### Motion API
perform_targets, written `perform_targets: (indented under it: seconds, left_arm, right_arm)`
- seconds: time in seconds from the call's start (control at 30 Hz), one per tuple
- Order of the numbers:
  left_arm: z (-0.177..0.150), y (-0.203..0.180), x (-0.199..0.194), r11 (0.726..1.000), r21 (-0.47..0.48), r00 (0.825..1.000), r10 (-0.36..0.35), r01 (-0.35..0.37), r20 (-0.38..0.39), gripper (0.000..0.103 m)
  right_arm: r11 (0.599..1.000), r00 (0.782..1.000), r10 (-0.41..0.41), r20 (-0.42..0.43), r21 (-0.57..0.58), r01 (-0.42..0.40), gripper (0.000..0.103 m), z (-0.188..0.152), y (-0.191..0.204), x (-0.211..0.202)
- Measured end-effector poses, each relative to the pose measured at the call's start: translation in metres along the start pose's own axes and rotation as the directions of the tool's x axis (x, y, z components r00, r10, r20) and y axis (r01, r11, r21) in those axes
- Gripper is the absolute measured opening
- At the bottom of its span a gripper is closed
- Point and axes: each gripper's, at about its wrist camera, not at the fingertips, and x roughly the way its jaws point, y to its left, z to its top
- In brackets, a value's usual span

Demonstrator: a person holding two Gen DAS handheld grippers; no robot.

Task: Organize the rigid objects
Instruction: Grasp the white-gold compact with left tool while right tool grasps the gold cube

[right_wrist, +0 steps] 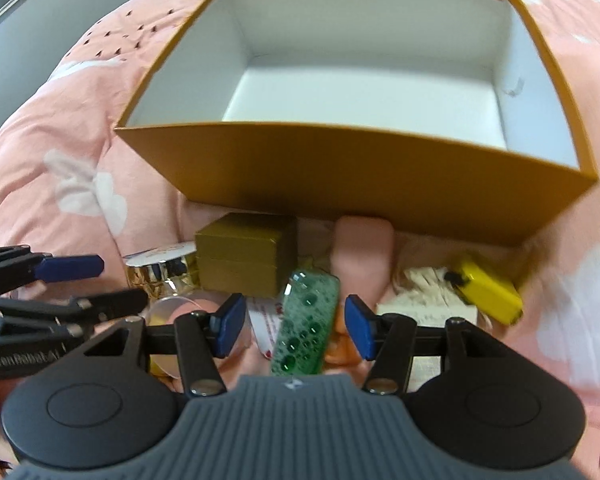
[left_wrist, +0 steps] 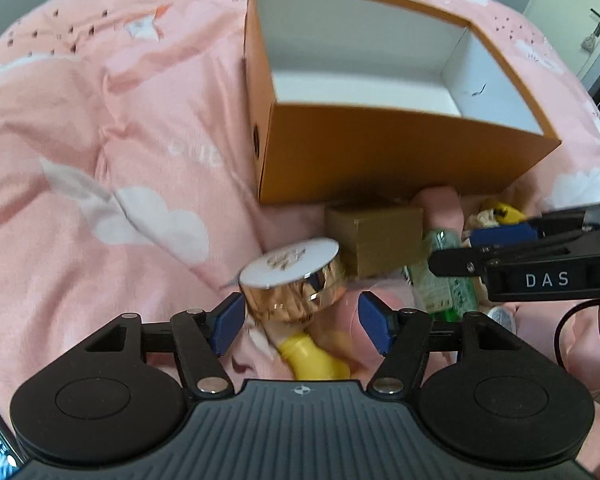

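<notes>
- Since the orange box (right_wrist: 352, 176) filling the upper frame holds nothing, sorting has barely begun.
- Left gripper (left_wrist: 300, 320) gapes around a gold compact (left_wrist: 294, 280), lid up, pads not pressing.
- Right gripper (right_wrist: 294, 326) straddles the green bottle (right_wrist: 306, 320) at lower centre, ungripped, long axis toward the box.

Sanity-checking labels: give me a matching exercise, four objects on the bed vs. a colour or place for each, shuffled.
Things:
1. big box
2. round compact
3. bubbly bottle
4. small cube box

Descriptions:
A. green, between the right gripper's open pads
B. orange outside, white inside, nothing in it
C. olive-gold, closed
D. white lid, shiny gold side, between the left gripper's pads

Pairs: 1-B, 2-D, 3-A, 4-C
</notes>
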Motion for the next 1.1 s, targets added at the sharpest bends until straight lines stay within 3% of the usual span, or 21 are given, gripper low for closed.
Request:
perform_targets:
  seconds: [0.07,0.2,0.3,0.4,0.5,0.6,0.77,1.1]
  left_arm:
    - [0.000,0.007,0.005,0.999,-0.035,0.999,-0.012,0.011,-0.030,0.078]
    - [0.004,0.026,0.005,0.979,-0.187,0.996,-0.087,0.086,0.000,0.084]
    - [0.007,0.029,0.011,0.972,-0.220,0.996,-0.090,0.087,-0.005,0.085]
    - [0.009,0.033,0.019,0.966,-0.245,0.996,-0.093,0.087,-0.014,0.085]
    - [0.010,0.033,0.026,0.970,-0.228,0.995,-0.095,0.089,-0.016,0.085]
    - [0.011,0.032,0.035,0.974,-0.212,0.996,-0.089,0.083,-0.019,0.087]
    - [0.015,0.032,0.046,0.975,-0.201,0.995,-0.098,0.092,-0.021,0.090]
    - [0.016,0.026,0.054,0.980,-0.185,0.997,-0.076,0.070,-0.023,0.092]
  right_arm:
    - [0.999,1.000,0.012,-0.010,-0.040,-0.012,0.056,0.004,0.006,0.004]
    - [0.997,0.999,0.025,-0.021,-0.070,-0.027,0.057,0.012,0.013,0.011]
    - [0.996,0.998,0.055,-0.014,-0.063,-0.056,0.059,0.023,0.017,0.014]
    - [0.998,0.999,0.027,-0.030,-0.064,-0.029,0.060,0.032,0.019,0.023]
    - [0.998,0.997,0.053,-0.057,-0.013,-0.054,0.061,0.037,0.011,0.031]
    - [0.995,0.994,0.091,-0.060,0.039,-0.089,0.071,0.039,0.004,0.033]
    - [0.992,0.990,0.121,-0.072,0.042,-0.118,0.071,0.044,0.010,0.038]
    - [0.996,0.991,0.073,-0.109,0.062,-0.066,0.070,0.051,0.021,0.066]
